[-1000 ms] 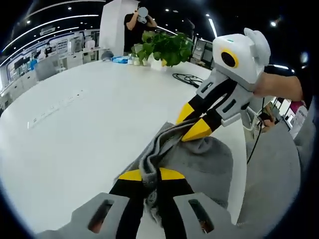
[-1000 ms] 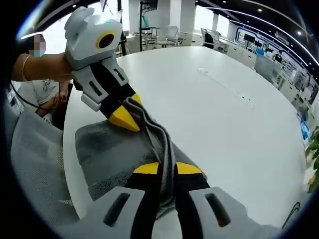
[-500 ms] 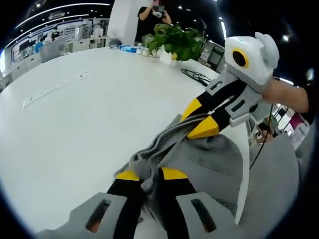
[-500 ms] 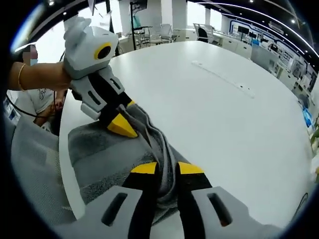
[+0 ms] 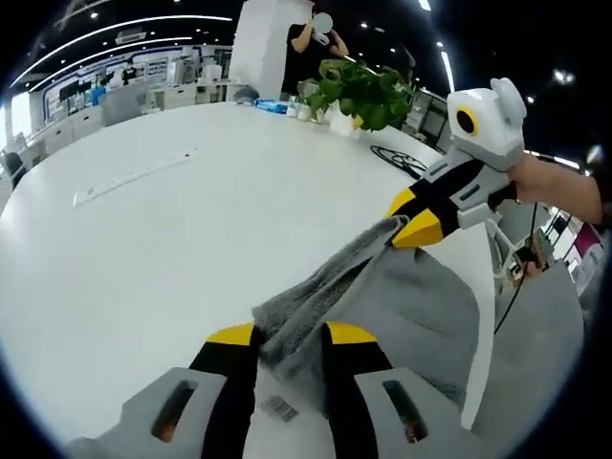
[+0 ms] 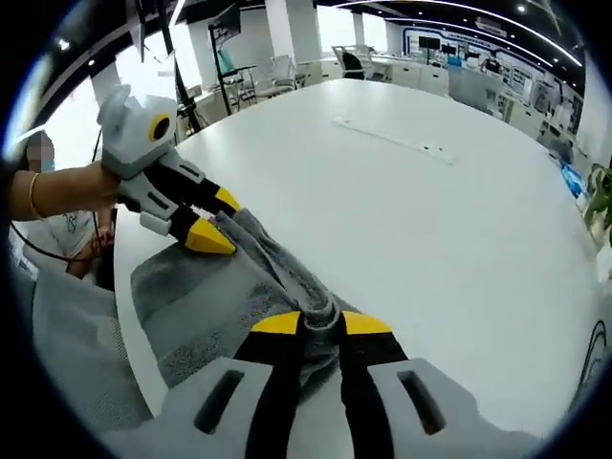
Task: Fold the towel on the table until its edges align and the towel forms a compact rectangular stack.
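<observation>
While both claws hold the grey towel [image 5: 402, 306] by one edge, we see it stretched between them above the white tabletop [image 5: 163, 239], its lower part draping over the tabletop rim near the person. In the left gripper view, the left claw [image 5: 290, 337] is closed on a bunched corner at 6 o'clock, and the right claw [image 5: 413, 222] pinches the other corner at 2 o'clock. In the right gripper view, the right claw [image 6: 320, 325] grips the fabric at 6 o'clock and the left claw [image 6: 212, 229] is at 10 o'clock. We judge the fold is only at its beginning. The risk is that the hanging part pulls the towel off the rim, or that a thin pinch slips when we carry the edge over, so the edges would not align.
</observation>
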{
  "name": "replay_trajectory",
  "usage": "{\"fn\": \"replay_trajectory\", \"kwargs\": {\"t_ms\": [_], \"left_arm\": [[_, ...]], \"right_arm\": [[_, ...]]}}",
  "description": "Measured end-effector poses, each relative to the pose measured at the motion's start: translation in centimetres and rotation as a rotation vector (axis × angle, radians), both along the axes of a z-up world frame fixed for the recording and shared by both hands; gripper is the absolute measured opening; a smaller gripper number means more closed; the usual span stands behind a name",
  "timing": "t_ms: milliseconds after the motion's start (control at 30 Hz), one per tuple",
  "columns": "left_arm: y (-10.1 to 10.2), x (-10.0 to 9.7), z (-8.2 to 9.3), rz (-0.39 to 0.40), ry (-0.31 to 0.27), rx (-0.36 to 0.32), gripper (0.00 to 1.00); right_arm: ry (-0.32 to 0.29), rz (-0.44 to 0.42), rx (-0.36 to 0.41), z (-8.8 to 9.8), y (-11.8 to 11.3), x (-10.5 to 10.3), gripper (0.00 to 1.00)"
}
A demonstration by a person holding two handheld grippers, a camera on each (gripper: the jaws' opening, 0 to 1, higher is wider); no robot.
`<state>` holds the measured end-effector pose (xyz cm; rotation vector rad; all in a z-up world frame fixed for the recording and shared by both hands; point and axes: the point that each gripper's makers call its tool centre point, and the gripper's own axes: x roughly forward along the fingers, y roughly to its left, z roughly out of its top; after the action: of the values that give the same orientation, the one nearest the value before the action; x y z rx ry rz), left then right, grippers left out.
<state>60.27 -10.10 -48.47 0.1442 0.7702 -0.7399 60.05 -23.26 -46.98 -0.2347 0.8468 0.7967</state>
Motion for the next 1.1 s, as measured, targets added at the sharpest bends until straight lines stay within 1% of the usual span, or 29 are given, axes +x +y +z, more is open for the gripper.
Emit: {"fn": "replay_trajectory", "kwargs": {"t_ms": [33, 67, 133, 167, 233, 267, 300, 367, 400, 433, 500, 600, 733, 767, 833, 867, 900, 933, 967, 1000, 1033, 1100], "left_arm": [[0.4, 0.2, 0.2, -0.003, -0.022, 0.027, 0.25], [0.5, 0.4, 0.2, -0.001, -0.027, 0.031, 0.24], [1.3, 1.0, 0.5, 0.031, -0.059, 0.048, 0.24], [1.5, 1.0, 0.7, 0.04, -0.06, 0.046, 0.24], [1.7, 1.2, 1.6, 0.062, -0.064, 0.017, 0.25], [1.4, 1.1, 2.3, 0.06, -0.062, -0.021, 0.26], [0.9, 0.8, 2.7, 0.034, -0.052, -0.052, 0.29], [1.2, 0.8, 3.5, 0.039, -0.087, -0.054, 0.3], [1.0, 0.5, 3.9, 0.024, -0.102, -0.042, 0.3], [0.9, 0.2, 4.2, 0.011, -0.108, -0.035, 0.31], [0.9, -0.2, 4.3, -0.008, -0.109, -0.042, 0.32], [0.7, -1.0, 4.2, -0.032, -0.096, -0.046, 0.34], [0.1, -2.3, 4.1, -0.059, -0.094, -0.036, 0.38], [0.0, -2.5, 4.1, -0.065, -0.095, -0.032, 0.39], [-0.5, -3.3, 4.2, -0.092, -0.1, -0.021, 0.4], [-0.4, -3.6, 4.1, -0.108, -0.098, -0.007, 0.4], [-0.5, -3.9, 3.9, -0.116, -0.095, 0.008, 0.4], [-0.4, -4.2, 3.8, -0.13, -0.096, 0.026, 0.4], [-0.5, -4.4, 3.7, -0.14, -0.096, 0.033, 0.41], [-0.8, -5.3, 3.4, -0.176, -0.094, 0.051, 0.41], [-1.0, -5.8, 3.2, -0.196, -0.092, 0.056, 0.42], [-2.1, -7.6, 3.0, -0.239, -0.085, 0.067, 0.43]], "right_arm": [[0.002, -0.019, 0.006, -0.1, -0.3, 0.2, 0.12], [0.002, -0.028, 0.007, -0.1, -0.5, 0.2, 0.11], [-0.006, -0.032, -0.002, 0.0, -0.6, 0.1, 0.11], [-0.01, -0.037, -0.002, 0.2, -0.8, -0.1, 0.11], [-0.013, -0.046, 0.007, 0.5, -1.1, 0.0, 0.11], [-0.017, -0.05, 0.006, 0.6, -1.2, 0.0, 0.11], [-0.021, -0.047, 0.007, 0.7, -1.1, 0.1, 0.12], [-0.042, -0.046, 0.001, 1.1, -1.3, 0.2, 0.15], [-0.05, -0.05, 0.001, 1.4, -1.4, 0.1, 0.16], [-0.054, -0.05, 0.007, 1.2, -1.5, 0.2, 0.16], [-0.056, -0.048, 0.02, 1.7, -1.6, -0.2, 0.16], [-0.061, -0.037, 0.018, 2.0, -1.9, -0.9, 0.18], [-0.058, -0.03, 0.019, 2.3, -2.1, -2.0, 0.2], [-0.06, -0.03, 0.018, 2.3, -2.2, -2.0, 0.2], [-0.071, -0.018, 0.02, 2.5, -2.3, -2.6, 0.2], [-0.092, -0.008, 0.017, 2.7, -2.3, -2.6, 0.2], [-0.123, 0.022, -0.004, 2.9, -2.3, -2.9, 0.2], [-0.125, 0.03, -0.016, 2.9, -2.3, -3.2, 0.21], [-0.136, 0.056, -0.027, 2.8, -2.2, -3.7, 0.23], [-0.142, 0.082, -0.032, 2.8, -2.1, -4.1, 0.26], [-0.142, 0.097, -0.034, 2.8, -1.9, -4.6, 0.28], [-0.144, 0.126, -0.044, 2.5, -1.7, -5.6, 0.3]]}}
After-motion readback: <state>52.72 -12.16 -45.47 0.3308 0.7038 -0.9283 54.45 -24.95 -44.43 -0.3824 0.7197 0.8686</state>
